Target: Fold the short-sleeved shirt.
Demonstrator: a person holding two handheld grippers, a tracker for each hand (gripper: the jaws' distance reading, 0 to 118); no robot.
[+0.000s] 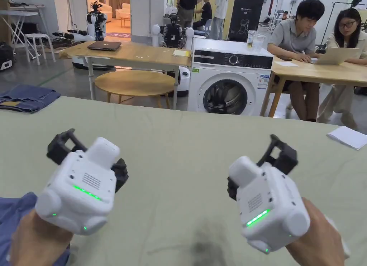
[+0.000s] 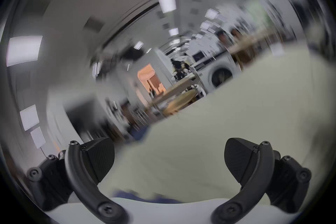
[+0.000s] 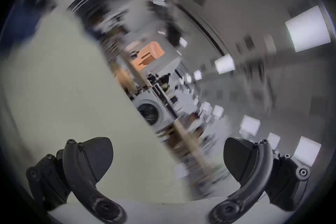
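A blue cloth (image 1: pixel 14 213), possibly the shirt, lies at the near left corner of the pale green table cover (image 1: pixel 186 141), partly hidden under the left hand. My left gripper (image 1: pixel 91 152) is held above the cover just right of that cloth, and its jaws stand wide apart with nothing between them (image 2: pixel 169 158). A thin strip of the blue cloth (image 2: pixel 145 195) shows below those jaws. My right gripper (image 1: pixel 256 166) hovers over bare cover at the near right, also open and holding nothing (image 3: pixel 168 158). Both gripper views are blurred.
A folded blue denim garment (image 1: pixel 27 97) rests at the table's far left edge. A white pad (image 1: pixel 347 137) lies at the right edge. Beyond the table stand a washing machine (image 1: pixel 227 80), a round wooden table (image 1: pixel 134 82) and a desk with two seated people (image 1: pixel 315 71).
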